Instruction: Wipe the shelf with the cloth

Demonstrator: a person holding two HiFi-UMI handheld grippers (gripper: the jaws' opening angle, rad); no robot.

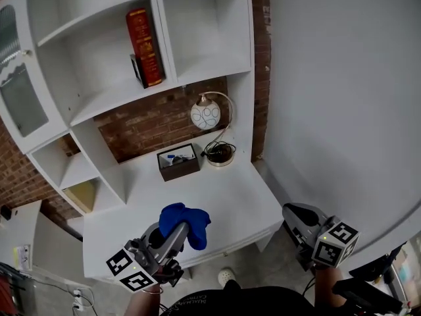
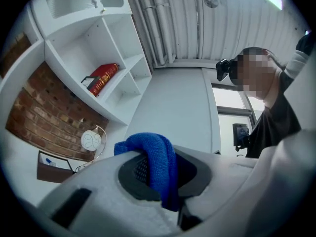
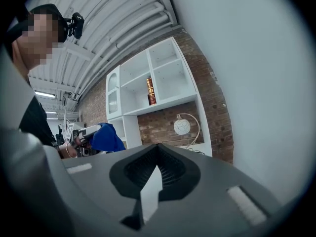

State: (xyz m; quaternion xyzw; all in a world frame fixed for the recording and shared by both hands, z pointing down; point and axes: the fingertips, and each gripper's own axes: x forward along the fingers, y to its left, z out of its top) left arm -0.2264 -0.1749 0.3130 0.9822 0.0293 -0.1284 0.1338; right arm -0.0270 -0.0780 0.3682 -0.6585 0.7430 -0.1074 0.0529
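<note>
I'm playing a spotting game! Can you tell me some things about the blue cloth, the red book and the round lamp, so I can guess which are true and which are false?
1. The left gripper grips the soft blue cloth. True.
2. The tall red book lies on the white desk. False: it stands on a white shelf above the desk.
3. The round white lamp is on the desk near a dark open box. True.
4. The right gripper holds the cloth too. False: nothing is between its jaws.
</note>
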